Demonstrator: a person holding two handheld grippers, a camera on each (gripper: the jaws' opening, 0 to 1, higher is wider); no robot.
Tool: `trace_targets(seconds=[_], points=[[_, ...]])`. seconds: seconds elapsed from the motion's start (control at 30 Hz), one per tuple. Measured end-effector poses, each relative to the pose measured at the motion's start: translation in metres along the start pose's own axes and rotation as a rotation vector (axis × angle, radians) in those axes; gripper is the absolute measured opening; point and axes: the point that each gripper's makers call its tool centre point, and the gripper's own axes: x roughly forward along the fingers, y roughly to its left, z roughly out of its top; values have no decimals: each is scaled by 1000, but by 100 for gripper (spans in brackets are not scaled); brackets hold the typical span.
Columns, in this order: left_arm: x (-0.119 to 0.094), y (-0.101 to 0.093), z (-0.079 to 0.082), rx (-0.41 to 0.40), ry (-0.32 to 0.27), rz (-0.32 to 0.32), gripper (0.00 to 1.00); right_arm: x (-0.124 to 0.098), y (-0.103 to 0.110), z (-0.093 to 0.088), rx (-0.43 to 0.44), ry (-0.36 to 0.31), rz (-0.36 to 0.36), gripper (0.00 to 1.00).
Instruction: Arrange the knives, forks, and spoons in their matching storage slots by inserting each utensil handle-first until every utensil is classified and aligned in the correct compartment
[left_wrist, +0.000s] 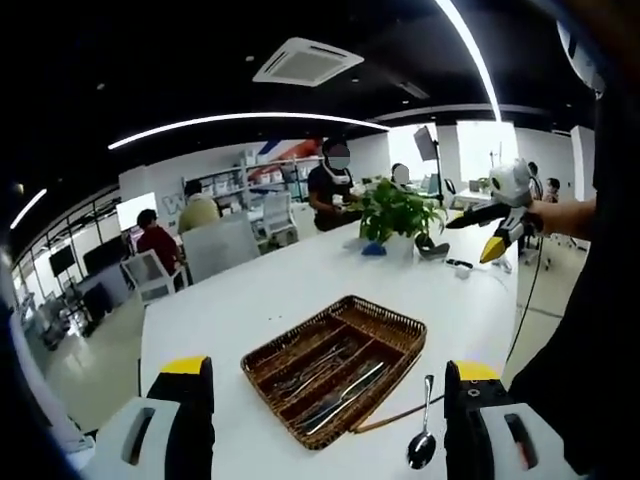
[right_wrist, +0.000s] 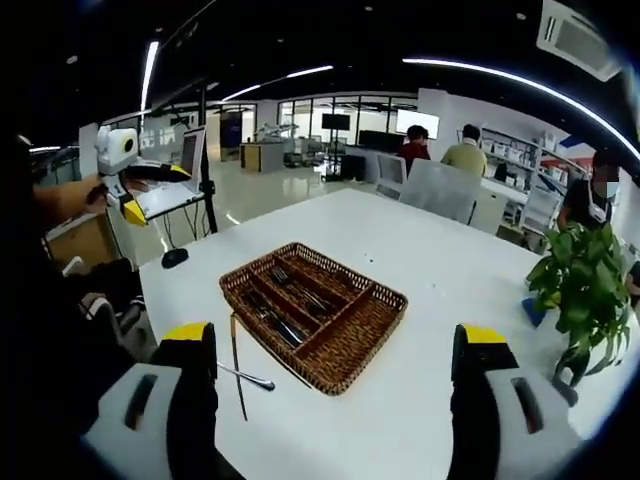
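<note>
Both grippers being held up over the tabletop, jaws wide open, nothing gripped.
Spoon being left beside the basket.

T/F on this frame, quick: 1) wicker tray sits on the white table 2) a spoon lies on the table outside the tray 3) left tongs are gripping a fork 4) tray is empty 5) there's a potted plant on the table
1. The wicker tray sits on the white table. True.
2. A spoon lies on the table outside the tray. True; it is beside the tray's near edge.
3. The left tongs are gripping a fork. False; their jaws stand wide apart with nothing between them.
4. The tray is empty. False; utensils already lie in its compartments.
5. A potted plant stands on the table. True; it is at the far end, beyond the tray.
</note>
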Motion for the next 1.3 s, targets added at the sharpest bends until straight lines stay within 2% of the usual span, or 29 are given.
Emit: trace_targets(seconds=[0.03,0.07,0.23,0.37,0.4,0.43,0.5,0.6,0.67,0.83,0.9,1.03,1.2,1.3], points=[[1,-3,0,12,0,-7,100,0,0,1,-2,-2,-1,99],[3,-4,4,66,-17,2,100,0,0,2,-2,-7,-1,99],[14,-19,-4,20,22,-53,100,-4,-3,0,-1,-7,-19,99],[28,-34,-26,106,92,-113,97,-9,-5,-3,12,-12,-36,99],[32,-37,-33,113,110,-128,95,-10,-6,-5,15,-12,-41,99],[36,-41,-42,86,139,-146,95,-10,-6,-6,18,-11,-45,99],[44,-46,-46,94,138,-159,97,-11,-6,-8,26,-9,-50,99],[60,-58,-62,103,187,-197,95,-13,-5,-11,28,-10,-52,99],[70,-60,-78,147,231,-204,95,-12,-6,-16,25,-4,-53,99],[89,-75,-92,109,246,-231,93,-16,-10,-25,35,9,-62,99],[100,-85,-102,105,248,-246,90,-19,-12,-26,39,6,-70,99],[116,-99,-131,144,301,-265,86,-23,-14,-30,28,9,-96,99],[124,-110,-151,102,323,-288,74,-25,-12,-33,46,7,-94,99],[128,-116,-163,93,359,-301,69,-25,-11,-34,47,14,-92,99]])
